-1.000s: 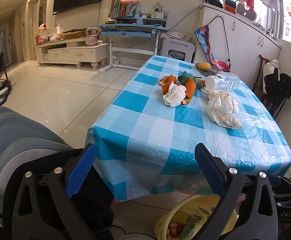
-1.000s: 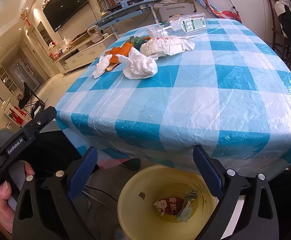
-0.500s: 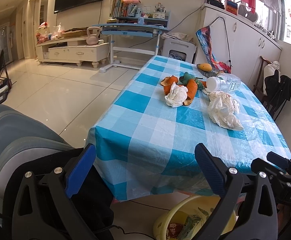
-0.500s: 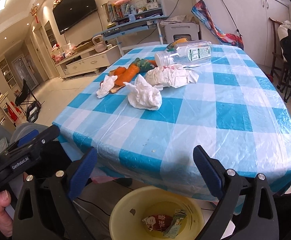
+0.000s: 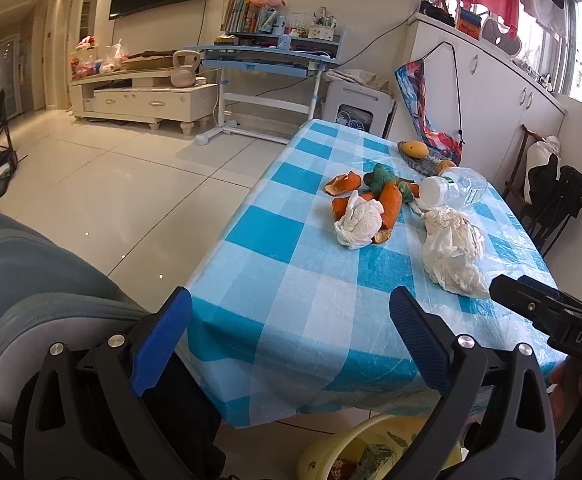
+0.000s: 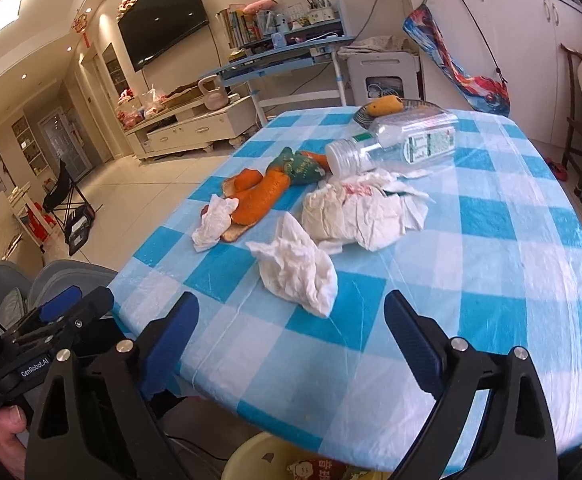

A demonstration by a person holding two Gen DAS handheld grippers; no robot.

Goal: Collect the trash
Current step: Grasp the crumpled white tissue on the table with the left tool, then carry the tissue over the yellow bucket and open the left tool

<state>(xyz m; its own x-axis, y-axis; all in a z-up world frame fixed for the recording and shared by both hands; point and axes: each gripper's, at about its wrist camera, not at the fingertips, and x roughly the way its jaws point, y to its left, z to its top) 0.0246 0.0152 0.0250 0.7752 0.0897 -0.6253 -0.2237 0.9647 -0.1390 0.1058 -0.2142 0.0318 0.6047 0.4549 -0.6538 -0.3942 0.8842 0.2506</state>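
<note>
The table (image 6: 491, 264), under a blue-and-white checked cloth, carries the trash in a cluster toward its middle, and a yellow bin (image 6: 251, 458) sits on the floor below the near edge. A clear plastic bottle (image 6: 403, 144) lies on its side, long axis crosswise, capped end toward the orange peels (image 6: 259, 198), with crumpled tissues (image 6: 299, 270) nearer. The left hand-held gripper (image 5: 291, 344) is wide open and empty; the right hand-held gripper (image 6: 291, 340) is closing with nothing between its jaws.

I count on the table (image 6: 491, 280) – 3 crumpled tissue wads (image 6: 295, 268), 1 plastic bottle (image 6: 395, 146), approx. 4 orange peel pcs (image 6: 259, 196); 1 yellow bin (image 6: 251, 460) below the near edge.
</note>
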